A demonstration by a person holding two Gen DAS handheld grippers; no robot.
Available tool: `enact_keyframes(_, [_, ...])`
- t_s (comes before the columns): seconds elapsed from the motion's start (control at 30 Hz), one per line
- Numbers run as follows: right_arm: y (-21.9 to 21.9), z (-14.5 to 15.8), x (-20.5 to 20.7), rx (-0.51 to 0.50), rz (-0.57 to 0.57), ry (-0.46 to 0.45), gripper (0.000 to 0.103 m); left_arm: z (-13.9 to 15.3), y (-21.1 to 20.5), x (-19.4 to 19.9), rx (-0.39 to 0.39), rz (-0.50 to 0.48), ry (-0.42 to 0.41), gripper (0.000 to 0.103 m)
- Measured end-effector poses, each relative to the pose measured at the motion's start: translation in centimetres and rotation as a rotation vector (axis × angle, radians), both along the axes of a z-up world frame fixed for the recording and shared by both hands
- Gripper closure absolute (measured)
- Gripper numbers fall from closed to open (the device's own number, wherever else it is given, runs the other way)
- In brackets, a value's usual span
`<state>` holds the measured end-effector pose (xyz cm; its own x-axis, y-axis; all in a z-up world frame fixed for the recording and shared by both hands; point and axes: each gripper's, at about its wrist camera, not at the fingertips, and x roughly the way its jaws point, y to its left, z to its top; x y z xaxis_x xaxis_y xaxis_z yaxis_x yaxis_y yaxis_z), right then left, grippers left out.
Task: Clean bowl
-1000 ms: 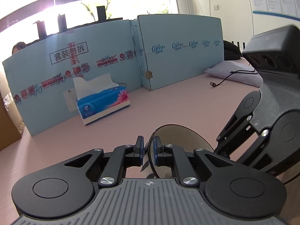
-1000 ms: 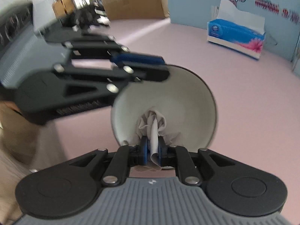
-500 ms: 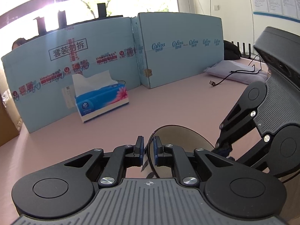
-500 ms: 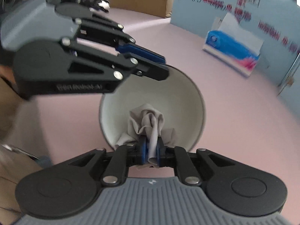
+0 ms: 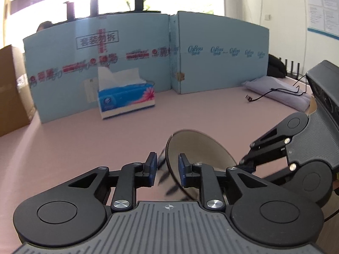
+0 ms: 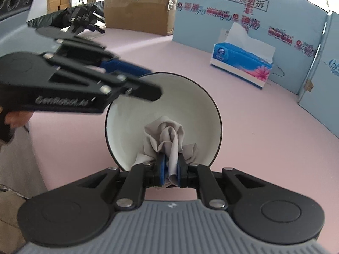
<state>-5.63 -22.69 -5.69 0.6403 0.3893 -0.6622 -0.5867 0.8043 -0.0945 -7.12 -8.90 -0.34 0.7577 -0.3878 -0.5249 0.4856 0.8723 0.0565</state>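
Left wrist view
Bowl: the bowl (image 5: 199, 148) stands tilted on edge over the pink table (image 5: 84, 144), its dark outer wall toward the camera, well in from the far edge where a tissue box (image 5: 126, 97) sits against blue cardboard panels (image 5: 222, 53).
Left jaws: the left gripper (image 5: 167, 166) has just been opening; its jaws now stand spread, with the bowl's rim in the gap. The right pad looks close to the wall, the left pad clear of it, so the rim is not pinched.
Right gripper: it reaches in at the bowl's right side, its tips hidden behind the bowl.

Right wrist view
Bowl: the white inside, with a thin dark rim (image 6: 163, 116), faces this camera.
Right jaws: the right gripper (image 6: 170, 165) is pressed together on a bunched grey cloth (image 6: 169, 135), whose folds lie against the lower inside wall.
Left gripper: its black fingers (image 6: 144, 91) cross the upper left rim.

Handling
Bowl: judged glazed ceramic, so stiff, smooth, slippery and breakable. The rim is the only place for a two-finger hold, one pad inside and one outside.
Risk: with the left jaws loose, the tilted bowl could tip or slide.
Cloth: soft and light; a pinch at the bunch suits it.
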Motion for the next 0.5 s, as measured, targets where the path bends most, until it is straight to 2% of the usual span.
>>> enact_keyframes(0.23, [0.1, -0.2, -0.1, 0.016, -0.008, -0.024, 0.092, -0.5, -0.2, -1.4, 0.011, 0.042, -0.008, 0.069])
enact_keyframes(0.4, [0.5, 0.2, -0.1, 0.012, 0.022, -0.017, 0.092, -0.5, 0.1, 0.2, 0.037, 0.023, 0.001, 0.085])
enact_keyframes(0.5, [0.4, 0.6, -0.2, 0.029, 0.045, 0.000, 0.092, -0.7, 0.5, 1.4, 0.035, -0.029, 0.014, 0.088])
